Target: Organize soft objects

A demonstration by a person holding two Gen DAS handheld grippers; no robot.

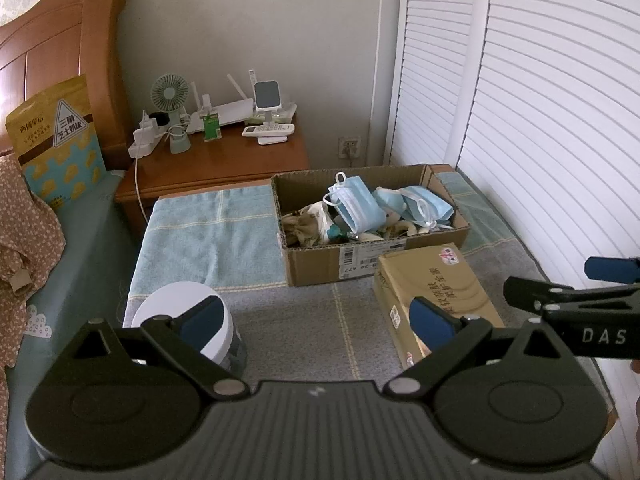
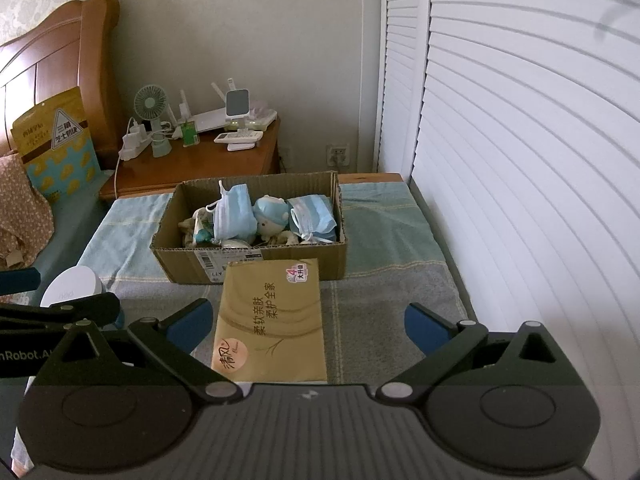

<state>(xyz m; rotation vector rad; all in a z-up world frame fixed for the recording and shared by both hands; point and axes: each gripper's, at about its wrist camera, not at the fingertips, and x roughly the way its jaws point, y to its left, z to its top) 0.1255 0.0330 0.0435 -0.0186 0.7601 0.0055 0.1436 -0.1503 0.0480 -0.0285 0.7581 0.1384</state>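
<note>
Both the left gripper (image 1: 316,316) and right gripper (image 2: 308,326) hung spread and empty, so the slippery tissue pack (image 2: 272,320) might squirm free if pinched off-centre.

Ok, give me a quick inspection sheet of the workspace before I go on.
Surface: checked blue-grey blanket over the bed.
Job's things: cardboard box holding blue face masks and a small plush doll; tan tissue pack flat in front of the box.
Clutter: white round container at the near left.
Grippers: left claw open, empty; right claw open, empty, the tissue pack in front of it.
Cables: white cord hanging off the nightstand.
Surroundings: louvered doors on the right.
</note>
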